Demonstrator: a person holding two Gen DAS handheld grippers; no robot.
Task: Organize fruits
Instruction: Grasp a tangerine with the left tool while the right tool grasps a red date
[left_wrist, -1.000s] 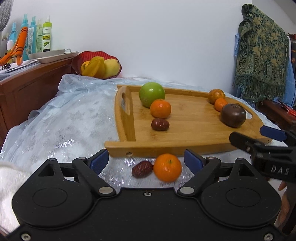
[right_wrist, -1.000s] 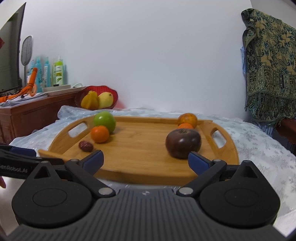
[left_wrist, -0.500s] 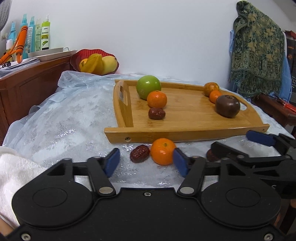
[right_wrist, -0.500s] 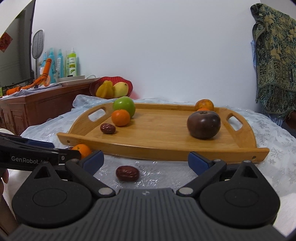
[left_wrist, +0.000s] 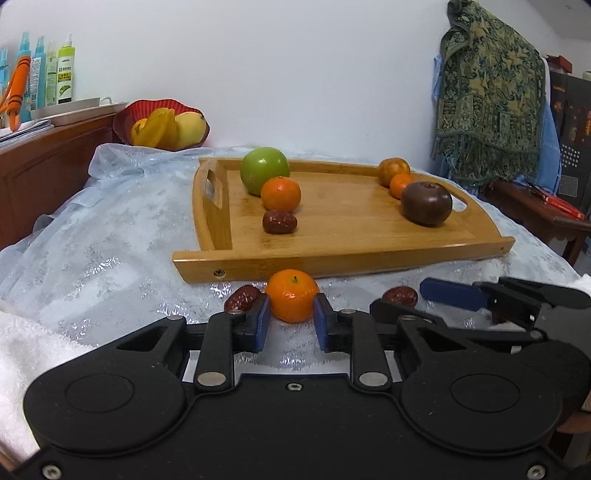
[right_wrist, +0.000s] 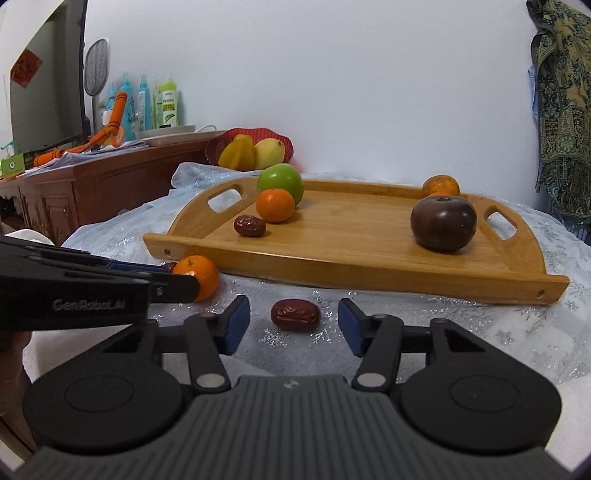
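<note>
A wooden tray (left_wrist: 332, 258) lies on the silvery tablecloth. It holds a green apple (left_wrist: 264, 169), a mandarin (left_wrist: 280, 193), a red date (left_wrist: 279, 222), a dark round fruit (left_wrist: 426, 203) and two small oranges (left_wrist: 393, 170). In front of the tray, my left gripper (left_wrist: 291, 317) is shut on a loose mandarin (left_wrist: 292, 300), both blue pads against its sides. A date (left_wrist: 242, 297) lies just left of that mandarin. My right gripper (right_wrist: 293, 323) is closing around another date (right_wrist: 295, 315) on the cloth, and its pads stand clear of the date.
A red bowl of yellow fruit (left_wrist: 162, 125) stands behind the tray by a wooden cabinet (left_wrist: 44, 162) with spray bottles. A patterned cloth (left_wrist: 487, 103) hangs at the right above a low table (left_wrist: 535, 214). A white towel (left_wrist: 29, 350) lies at the near left.
My left jaws have closed from wide apart onto the loose mandarin. My right gripper came down towards the cloth, and its jaws have narrowed around the date.
</note>
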